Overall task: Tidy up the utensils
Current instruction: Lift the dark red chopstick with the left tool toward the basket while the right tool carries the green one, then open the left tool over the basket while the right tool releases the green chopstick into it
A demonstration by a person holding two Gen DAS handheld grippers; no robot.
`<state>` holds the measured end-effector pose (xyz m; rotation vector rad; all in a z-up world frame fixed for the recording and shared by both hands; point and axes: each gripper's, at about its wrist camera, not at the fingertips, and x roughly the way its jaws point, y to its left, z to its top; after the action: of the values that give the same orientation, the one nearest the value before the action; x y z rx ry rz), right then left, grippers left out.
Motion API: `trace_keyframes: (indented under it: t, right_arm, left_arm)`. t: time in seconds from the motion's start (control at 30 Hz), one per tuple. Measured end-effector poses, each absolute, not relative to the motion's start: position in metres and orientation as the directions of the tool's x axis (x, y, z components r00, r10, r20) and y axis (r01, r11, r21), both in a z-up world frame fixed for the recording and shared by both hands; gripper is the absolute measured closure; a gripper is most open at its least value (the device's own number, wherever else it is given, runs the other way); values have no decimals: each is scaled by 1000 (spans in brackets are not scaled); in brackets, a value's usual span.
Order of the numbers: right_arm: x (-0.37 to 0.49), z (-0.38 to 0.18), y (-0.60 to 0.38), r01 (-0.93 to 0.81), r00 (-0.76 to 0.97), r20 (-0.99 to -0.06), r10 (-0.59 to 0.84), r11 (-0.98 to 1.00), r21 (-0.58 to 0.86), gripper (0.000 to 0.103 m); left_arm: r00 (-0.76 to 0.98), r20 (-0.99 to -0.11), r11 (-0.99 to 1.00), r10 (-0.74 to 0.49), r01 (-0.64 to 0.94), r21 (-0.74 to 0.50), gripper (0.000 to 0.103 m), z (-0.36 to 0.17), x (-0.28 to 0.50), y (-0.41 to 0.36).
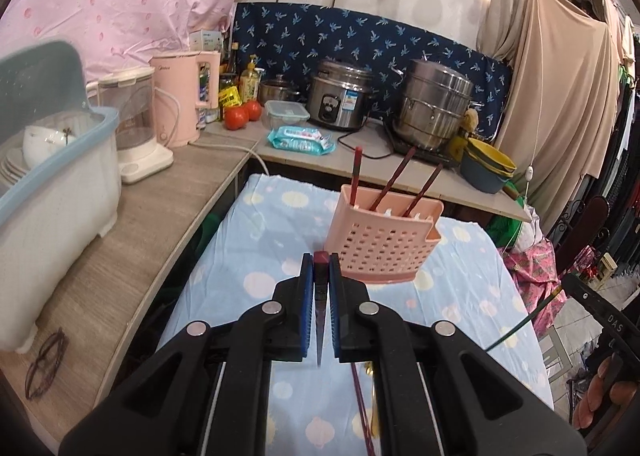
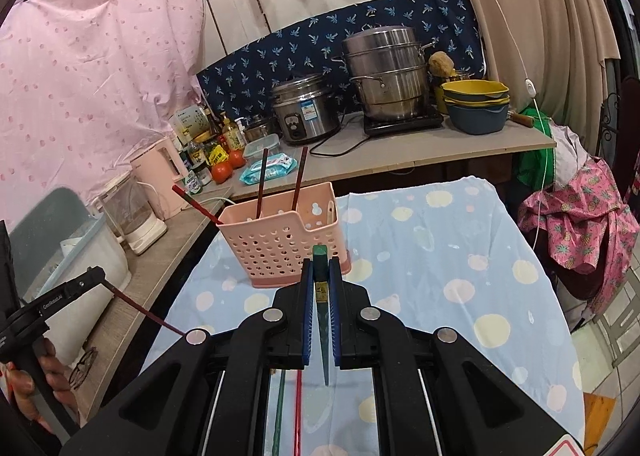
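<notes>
A pink perforated utensil basket point(image 1: 384, 244) point(image 2: 280, 240) stands on the table's blue spotted cloth point(image 1: 240, 264) and holds three dark red chopsticks point(image 1: 390, 184). My left gripper point(image 1: 321, 262) hangs above the cloth just in front of the basket, shut on a dark red chopstick point(image 1: 321, 320) that lies along its fingers. My right gripper point(image 2: 320, 262) is in front of the basket's right part, shut on a green chopstick point(image 2: 322, 320). In the right wrist view the left gripper point(image 2: 98, 276) shows at the left with its red chopstick point(image 2: 148, 312). A green chopstick point(image 2: 279, 408) and a red chopstick point(image 2: 298, 408) lie on the cloth below.
A wooden counter runs along the left with a dish rack point(image 1: 52, 184), a blender point(image 1: 136, 128), a pink kettle point(image 1: 184, 96) and glasses point(image 1: 44, 364). Behind the basket stand a rice cooker point(image 1: 340, 96), a steamer pot point(image 1: 434, 108) and stacked bowls point(image 1: 486, 168). Clothes hang at the right.
</notes>
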<state>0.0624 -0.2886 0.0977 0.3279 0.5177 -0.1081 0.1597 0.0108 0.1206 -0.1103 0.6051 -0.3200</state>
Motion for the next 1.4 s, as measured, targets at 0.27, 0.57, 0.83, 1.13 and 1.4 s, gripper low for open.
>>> trace_keyframes:
  t: [0.27, 0.57, 0.83, 1.13, 1.4]
  right_arm:
    - [87, 126, -298, 163, 900, -436, -18, 941, 296, 96]
    - [123, 180, -306, 117, 955, -297, -19, 942, 315, 96]
    - [174, 210, -311, 93, 980, -199, -24, 935, 341, 96]
    - [230, 183, -305, 80, 967, -255, 15, 931, 357, 96]
    - [249, 135, -308, 114, 930, -366, 28, 926, 361, 96]
  left_arm:
    - [799, -458, 921, -389, 335, -199, 96, 161, 178, -15]
    - [847, -324, 906, -422, 376, -195, 96, 215, 210, -45]
    - [878, -265, 915, -399, 363, -175, 96, 237, 251, -61]
    - [872, -318, 927, -372, 335, -166, 96, 208, 295, -71]
    - [850, -391, 936, -352, 316, -157, 96, 170, 312, -75]
